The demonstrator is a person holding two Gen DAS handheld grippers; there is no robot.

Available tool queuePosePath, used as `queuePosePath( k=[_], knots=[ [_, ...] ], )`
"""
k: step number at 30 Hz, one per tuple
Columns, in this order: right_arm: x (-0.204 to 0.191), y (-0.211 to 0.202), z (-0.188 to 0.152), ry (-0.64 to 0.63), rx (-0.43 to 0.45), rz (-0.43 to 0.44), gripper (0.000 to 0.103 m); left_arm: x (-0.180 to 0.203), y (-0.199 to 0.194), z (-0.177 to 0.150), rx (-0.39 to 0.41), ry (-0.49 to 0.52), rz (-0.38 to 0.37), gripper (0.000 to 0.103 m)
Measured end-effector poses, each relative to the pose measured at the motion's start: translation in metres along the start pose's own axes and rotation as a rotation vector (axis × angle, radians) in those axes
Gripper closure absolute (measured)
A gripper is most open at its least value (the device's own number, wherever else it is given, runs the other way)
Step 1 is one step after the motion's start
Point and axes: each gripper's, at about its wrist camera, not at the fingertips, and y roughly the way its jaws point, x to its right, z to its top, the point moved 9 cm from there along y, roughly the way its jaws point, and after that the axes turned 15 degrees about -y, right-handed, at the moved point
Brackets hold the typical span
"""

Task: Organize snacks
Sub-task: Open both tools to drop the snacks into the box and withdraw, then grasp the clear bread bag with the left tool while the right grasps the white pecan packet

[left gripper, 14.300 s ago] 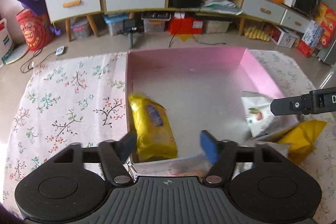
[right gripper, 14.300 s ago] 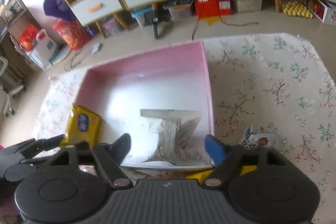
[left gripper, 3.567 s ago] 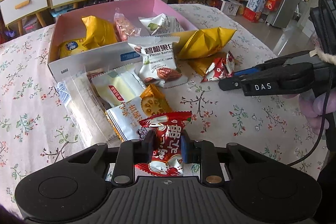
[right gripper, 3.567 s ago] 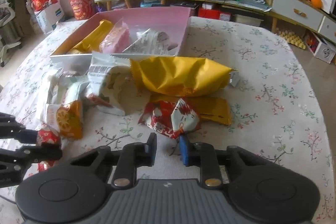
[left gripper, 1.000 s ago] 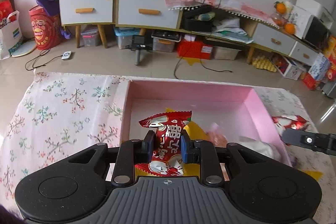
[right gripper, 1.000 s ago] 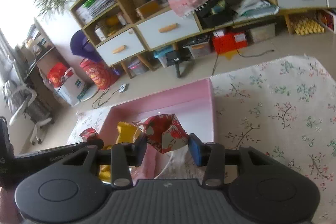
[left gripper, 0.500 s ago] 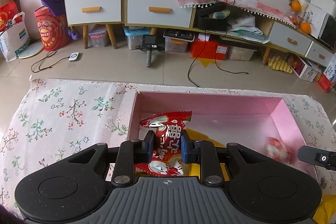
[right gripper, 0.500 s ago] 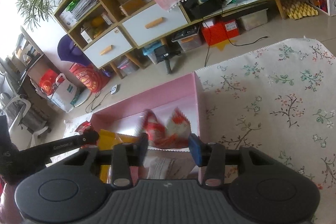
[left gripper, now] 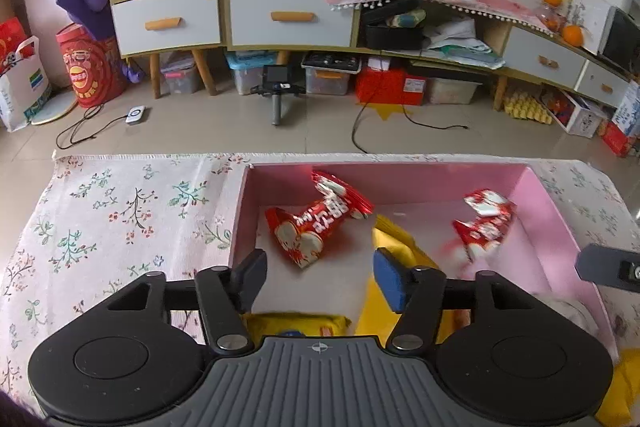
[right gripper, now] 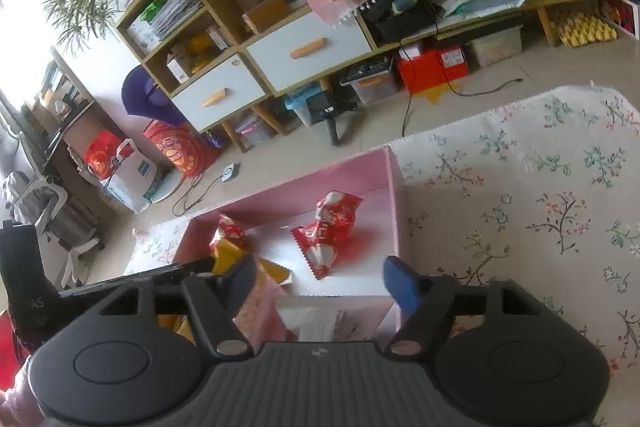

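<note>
A pink box (left gripper: 544,211) sits on the floral cloth. Two red snack packets lie in it: one (left gripper: 316,219) at the far left, another (left gripper: 482,223) at the right, slightly blurred. My left gripper (left gripper: 320,277) is open and empty above the box's near side. My right gripper (right gripper: 324,279) is open and empty above the same pink box (right gripper: 394,211), where both red packets show, one (right gripper: 328,231) near the right wall, the other (right gripper: 227,231) at the left. Yellow packets (left gripper: 400,247) and a white packet (right gripper: 316,319) lie in the box too.
The floral tablecloth (left gripper: 120,219) spreads left of the box and right of it (right gripper: 540,211). The right gripper's tip (left gripper: 608,267) shows at the box's right wall. The left gripper's arm (right gripper: 120,283) reaches in from the left. Cabinets and clutter stand beyond the table.
My left gripper has opened and let go of its red packet, which now lies in the box. My right gripper has opened wider; its red packet lies in the box.
</note>
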Motion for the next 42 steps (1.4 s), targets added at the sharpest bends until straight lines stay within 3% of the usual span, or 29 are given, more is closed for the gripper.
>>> queuePosePath(
  k=[11,30,42],
  knots=[
    [-0.01,-0.029,0.0,-0.082,0.011,-0.052,0.018,0.005,-0.047,-0.021,-0.007,0.023,-0.016,0.025],
    [-0.033,-0.075,-0.027,-0.157,0.019,-0.06,0.013,0.012,-0.119,-0.076,0.005,0.103,-0.05,0.006],
    [-0.046,-0.087,-0.065,-0.283,0.023,-0.057,0.011,-0.025,-0.134,-0.093,0.062,0.076,-0.072,0.004]
  ],
)
